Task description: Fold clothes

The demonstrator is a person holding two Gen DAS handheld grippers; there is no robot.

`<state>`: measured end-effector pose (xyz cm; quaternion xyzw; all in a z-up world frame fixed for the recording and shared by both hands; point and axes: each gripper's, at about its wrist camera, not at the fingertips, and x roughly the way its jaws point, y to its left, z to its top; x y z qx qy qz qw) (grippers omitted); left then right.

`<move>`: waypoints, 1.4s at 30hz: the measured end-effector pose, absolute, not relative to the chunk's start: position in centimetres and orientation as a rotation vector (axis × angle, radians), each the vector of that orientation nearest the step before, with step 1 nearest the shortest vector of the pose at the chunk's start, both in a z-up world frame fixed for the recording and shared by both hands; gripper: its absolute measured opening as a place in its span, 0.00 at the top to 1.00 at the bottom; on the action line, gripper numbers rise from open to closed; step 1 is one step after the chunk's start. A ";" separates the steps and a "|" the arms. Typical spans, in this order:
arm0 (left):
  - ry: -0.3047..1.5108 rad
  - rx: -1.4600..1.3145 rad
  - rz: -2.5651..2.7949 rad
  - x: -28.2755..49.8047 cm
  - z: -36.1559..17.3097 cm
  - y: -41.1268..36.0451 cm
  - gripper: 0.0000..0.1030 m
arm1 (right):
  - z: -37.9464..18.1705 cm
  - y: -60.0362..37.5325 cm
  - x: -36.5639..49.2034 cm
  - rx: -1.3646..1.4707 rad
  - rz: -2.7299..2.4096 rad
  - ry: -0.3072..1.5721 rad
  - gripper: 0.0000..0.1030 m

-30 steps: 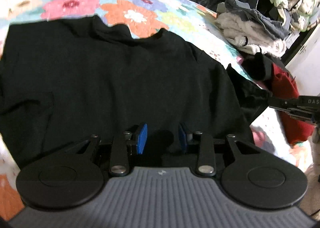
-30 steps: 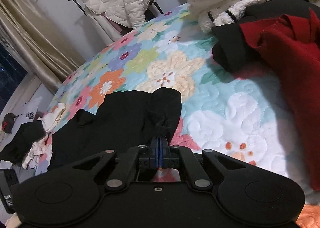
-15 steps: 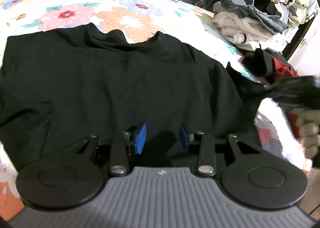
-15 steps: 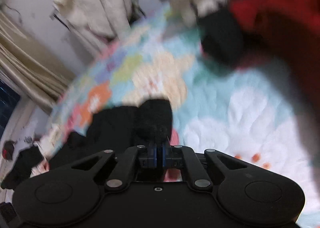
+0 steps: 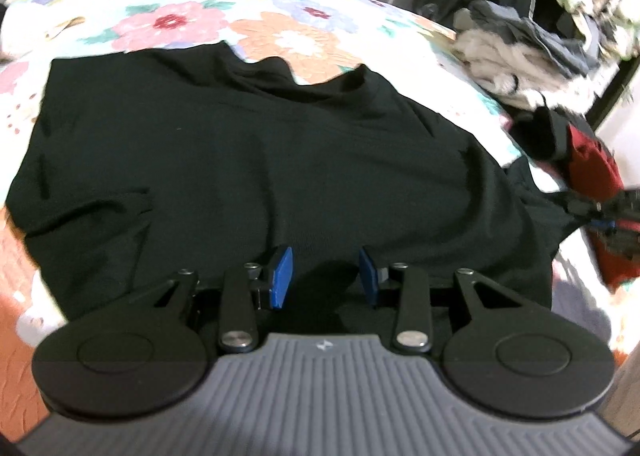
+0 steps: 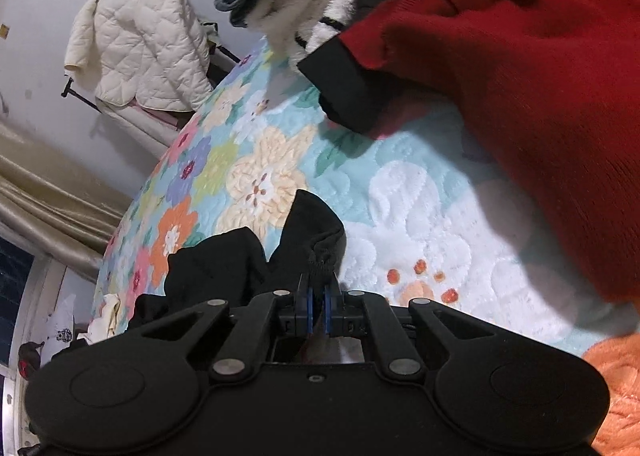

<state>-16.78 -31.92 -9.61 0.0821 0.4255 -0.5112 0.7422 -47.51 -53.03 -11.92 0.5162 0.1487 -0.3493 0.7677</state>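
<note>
A black long-sleeved top (image 5: pixel 260 160) lies spread flat on the flowered quilt (image 5: pixel 296 36), collar toward the far side. My left gripper (image 5: pixel 325 276) hovers open over its near hem, blue pads apart with nothing between them. At the right edge of the left wrist view, my right gripper (image 5: pixel 602 212) pulls the top's right sleeve (image 5: pixel 544 208) outward. In the right wrist view the right gripper (image 6: pixel 318 296) is shut on the black sleeve cuff (image 6: pixel 320 244), which bunches just above the pads.
A red knit garment (image 6: pixel 540 104) and a black piece (image 6: pixel 348 96) lie on the quilt (image 6: pixel 420 200) to the right. A pile of white fleece and grey clothes (image 5: pixel 516 52) sits behind. A cream quilted jacket (image 6: pixel 140 44) hangs on a rack by the wall.
The right gripper has carried the sleeve cuff outward toward the red garment, stretching the sleeve. The left gripper has drawn back a little from the top and stays open.
</note>
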 end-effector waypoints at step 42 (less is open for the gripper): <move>0.939 -0.002 -0.745 -3.8 -4.2 -21.0 0.53 | -10.6 -47.1 -32.1 0.589 -0.292 0.691 0.51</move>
